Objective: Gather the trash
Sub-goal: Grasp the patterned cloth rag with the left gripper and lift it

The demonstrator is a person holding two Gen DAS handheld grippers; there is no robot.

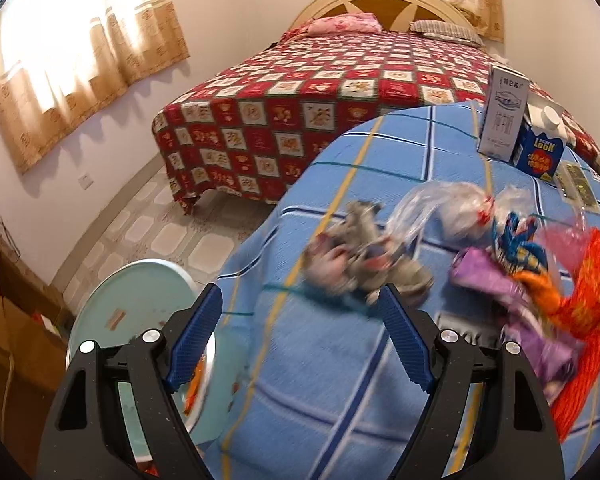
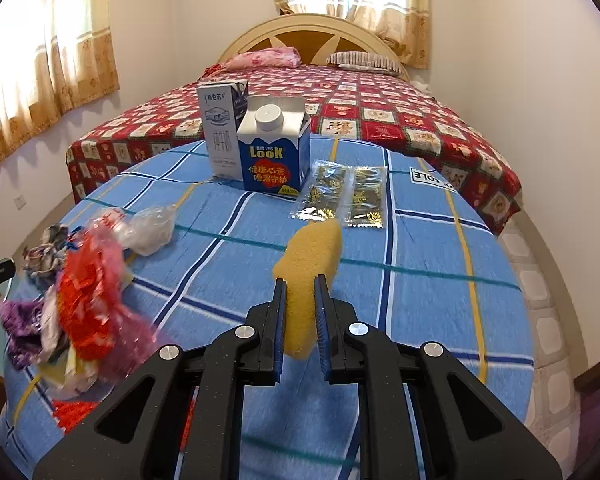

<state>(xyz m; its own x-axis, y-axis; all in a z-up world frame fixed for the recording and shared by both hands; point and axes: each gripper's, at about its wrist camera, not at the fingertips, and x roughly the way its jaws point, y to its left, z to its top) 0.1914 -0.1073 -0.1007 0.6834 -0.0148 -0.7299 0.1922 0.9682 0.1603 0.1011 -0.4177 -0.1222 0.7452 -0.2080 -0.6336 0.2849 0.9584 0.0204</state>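
A heap of crumpled wrappers lies near the left edge of a round table with a blue checked cloth (image 1: 332,360): a grey wrapper (image 1: 360,256), a clear plastic bag (image 1: 444,208), a purple wrapper (image 1: 496,288) and a red wrapper (image 1: 588,300). My left gripper (image 1: 300,312) is open, just short of the grey wrapper. My right gripper (image 2: 300,292) is shut on a yellow sponge (image 2: 308,264) over the table. The heap also shows in the right wrist view, with the red wrapper (image 2: 88,304) and the clear bag (image 2: 148,228).
Two milk cartons, one white (image 2: 222,136) and one blue (image 2: 274,152), stand at the table's far side beside gold sachets (image 2: 346,196). A pale green bin (image 1: 140,320) stands below the table's left edge. A bed with a red quilt (image 2: 380,120) is behind.
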